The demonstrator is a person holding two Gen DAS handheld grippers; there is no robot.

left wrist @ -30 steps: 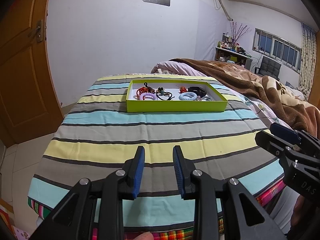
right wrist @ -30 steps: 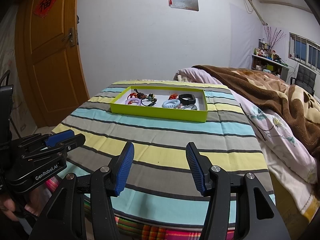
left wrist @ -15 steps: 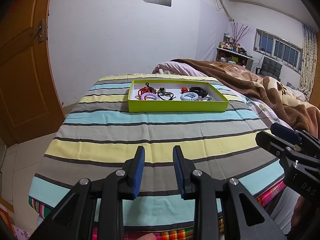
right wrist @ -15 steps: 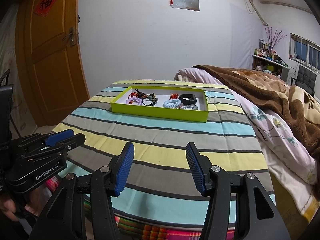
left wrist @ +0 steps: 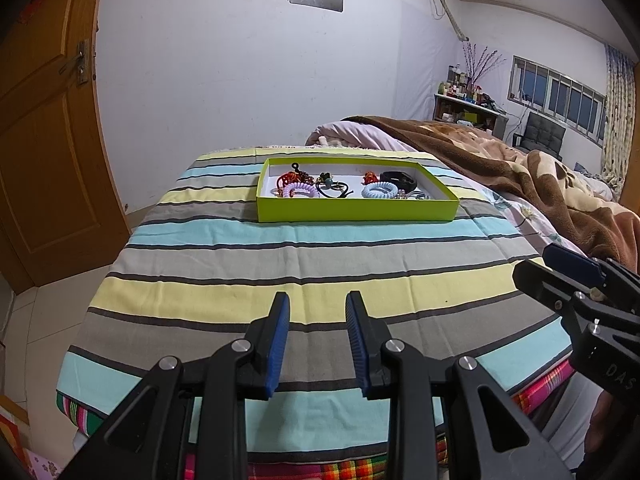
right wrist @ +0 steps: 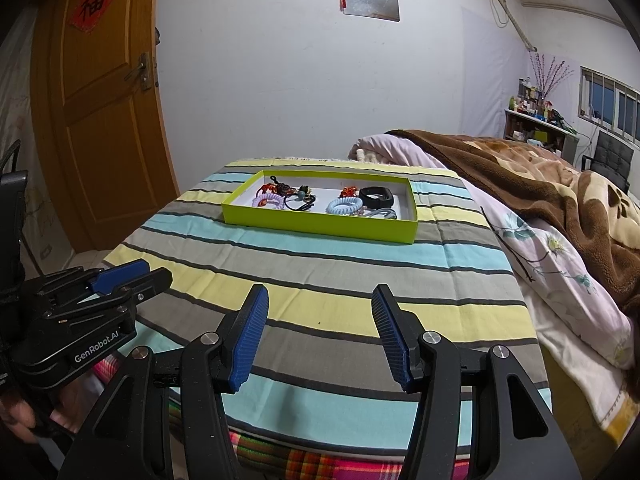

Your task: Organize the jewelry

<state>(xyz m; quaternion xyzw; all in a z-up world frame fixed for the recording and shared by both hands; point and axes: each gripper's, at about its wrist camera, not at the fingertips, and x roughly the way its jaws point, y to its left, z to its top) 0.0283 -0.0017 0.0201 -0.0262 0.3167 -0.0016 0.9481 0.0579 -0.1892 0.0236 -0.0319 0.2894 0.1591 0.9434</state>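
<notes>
Two empty grippers wait at the near edge, well apart from the green tray of jewelry.

Left wrist view: the left gripper (left wrist: 316, 336) has its fingers partly spread, with nothing between them. The green tray (left wrist: 356, 211) lies far from it, and inside the tray are a lilac coil band (left wrist: 301, 191), a blue coil band (left wrist: 379, 190) and a black bracelet (left wrist: 398, 178).
Right wrist view: the right gripper (right wrist: 320, 332) stands wider, also empty. In the tray (right wrist: 320, 224) the pieces look light, soft and springy; a coil band is probably best pinched across its ring, gently, because neighbours may tangle.
</notes>
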